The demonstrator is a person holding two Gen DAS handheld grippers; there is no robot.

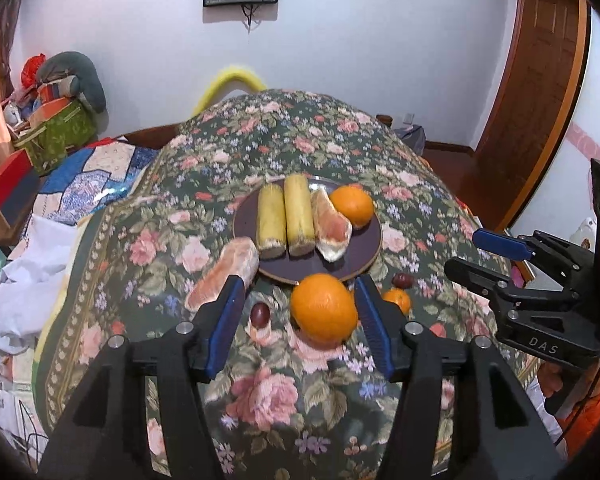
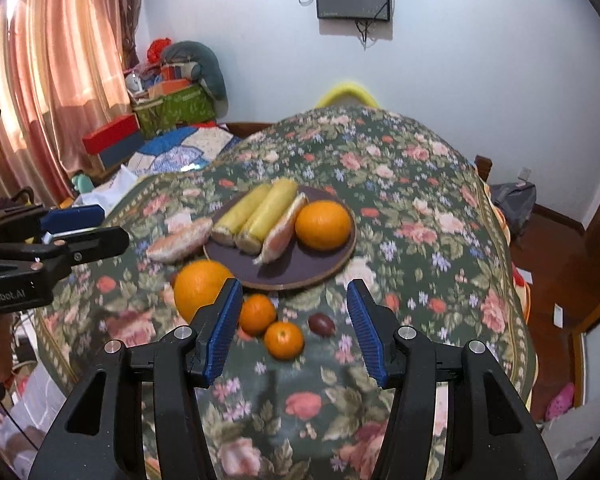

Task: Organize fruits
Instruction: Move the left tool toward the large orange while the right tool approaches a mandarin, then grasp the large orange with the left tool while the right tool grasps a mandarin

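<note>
Beside plate (image 1: 364, 256): orange (image 1: 324, 307), pomelo wedge (image 1: 224, 276), possibly grape (image 1: 261, 313)

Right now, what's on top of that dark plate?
The plate holds two bananas, a peeled citrus segment and an orange. The plate beneath them is hidden.

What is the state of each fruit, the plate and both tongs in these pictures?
Plate: loaded, part bare.
Corn pieces: on plate.
Large orange: off plate, on cloth.
Two small oranges: on cloth.
Left tongs: open, empty.
Right tongs: open, empty.
</note>
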